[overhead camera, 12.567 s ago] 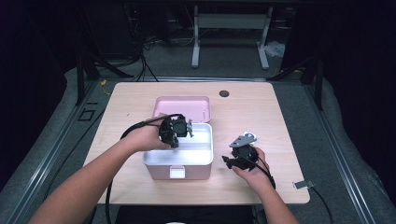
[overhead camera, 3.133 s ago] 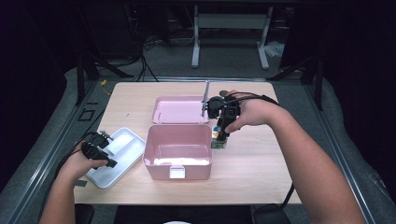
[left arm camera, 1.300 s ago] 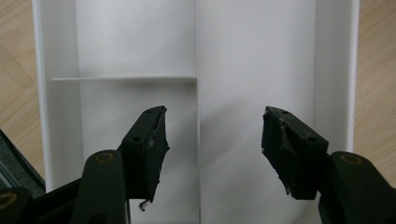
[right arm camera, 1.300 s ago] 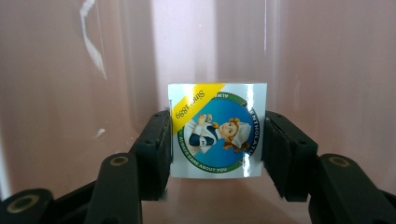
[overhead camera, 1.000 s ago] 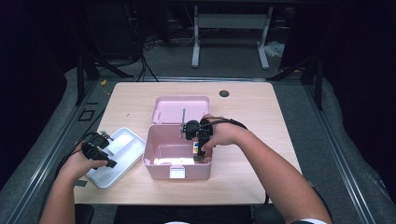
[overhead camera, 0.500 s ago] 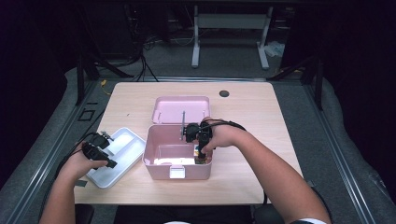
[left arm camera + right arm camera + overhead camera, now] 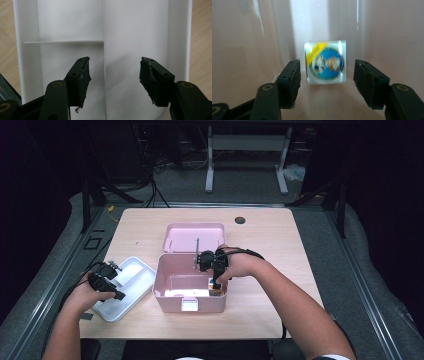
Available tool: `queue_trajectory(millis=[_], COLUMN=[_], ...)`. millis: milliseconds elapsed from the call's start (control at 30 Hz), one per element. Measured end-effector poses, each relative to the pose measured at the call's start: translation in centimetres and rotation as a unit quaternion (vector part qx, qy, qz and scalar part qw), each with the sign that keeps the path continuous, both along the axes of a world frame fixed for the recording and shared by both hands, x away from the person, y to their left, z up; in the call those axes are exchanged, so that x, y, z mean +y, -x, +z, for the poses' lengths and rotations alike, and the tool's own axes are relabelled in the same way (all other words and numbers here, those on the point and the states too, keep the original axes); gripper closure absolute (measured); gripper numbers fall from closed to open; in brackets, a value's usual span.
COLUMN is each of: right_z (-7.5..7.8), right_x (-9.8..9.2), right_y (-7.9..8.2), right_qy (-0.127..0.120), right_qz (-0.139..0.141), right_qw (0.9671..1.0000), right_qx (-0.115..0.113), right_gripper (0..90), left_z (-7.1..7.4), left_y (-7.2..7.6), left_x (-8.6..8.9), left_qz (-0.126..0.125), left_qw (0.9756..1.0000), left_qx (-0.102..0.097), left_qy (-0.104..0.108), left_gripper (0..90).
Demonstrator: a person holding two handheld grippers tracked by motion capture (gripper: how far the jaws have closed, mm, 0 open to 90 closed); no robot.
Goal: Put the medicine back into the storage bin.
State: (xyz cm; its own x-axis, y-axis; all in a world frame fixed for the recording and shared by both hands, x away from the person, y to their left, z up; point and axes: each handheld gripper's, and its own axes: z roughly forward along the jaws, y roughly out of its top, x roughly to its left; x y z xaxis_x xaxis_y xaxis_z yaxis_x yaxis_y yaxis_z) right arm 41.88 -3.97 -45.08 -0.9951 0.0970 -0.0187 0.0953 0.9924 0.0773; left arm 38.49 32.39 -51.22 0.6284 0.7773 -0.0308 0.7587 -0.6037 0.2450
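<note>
Left hand-held gripper [image 7: 113, 75]: jaws spread wide, nothing between them, poised over white divided tray [image 7: 135, 30] at the desk [image 7: 280, 250] left edge; tray's far rim cut off in the left gripper view. Centre: pink box [image 7: 170, 292], lid [image 7: 194, 236] lying behind it. Right hand-held gripper [image 7: 325, 80] reaches into the box's right end, jaws parted, clear of a small square packet [image 7: 325, 62] standing against the inner wall. Packet print blurred, unreadable; from the high view it is mostly hidden by the hand [image 7: 239, 266].
</note>
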Motion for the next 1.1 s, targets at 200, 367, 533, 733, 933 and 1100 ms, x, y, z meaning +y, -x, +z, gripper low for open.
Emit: queue_trajectory(millis=[200,367,533,733,933,1100], right_z=[0.8,2.5,4.6,6.4,6.5,4.9], right_x=[-0.2,-0.5,-1.4,-3.6,-7.0,-9.6], right_y=[0.0,0.3,0.6,1.0,1.1,1.4], right_qy=[-0.008,-0.014,-0.027,-0.05,-0.058,-0.082], right_qz=[0.0,0.002,-0.005,-0.025,-0.072,-0.117], right_qw=[1.0,0.9999,0.9994,0.9973,0.9936,0.9873], right_qx=[-0.003,-0.009,-0.023,-0.048,-0.065,-0.069], right_gripper=[40.0,40.6,41.0,41.8,41.8,41.8], left_z=[0.0,0.1,0.1,0.5,0.5,0.0], left_y=[0.0,0.0,0.1,0.3,0.3,0.1], left_x=[0.0,0.0,0.1,0.5,0.8,0.8], left_qz=[0.0,0.001,0.002,0.014,0.015,0.006], left_qw=[1.0,1.0,1.0,0.9997,0.9996,0.9999], left_qx=[-0.001,-0.002,-0.003,-0.007,-0.017,-0.01], left_qy=[0.0,0.001,0.005,0.016,0.017,0.007], left_gripper=[41.5,41.9,43.0,49.8,53.4,55.7])
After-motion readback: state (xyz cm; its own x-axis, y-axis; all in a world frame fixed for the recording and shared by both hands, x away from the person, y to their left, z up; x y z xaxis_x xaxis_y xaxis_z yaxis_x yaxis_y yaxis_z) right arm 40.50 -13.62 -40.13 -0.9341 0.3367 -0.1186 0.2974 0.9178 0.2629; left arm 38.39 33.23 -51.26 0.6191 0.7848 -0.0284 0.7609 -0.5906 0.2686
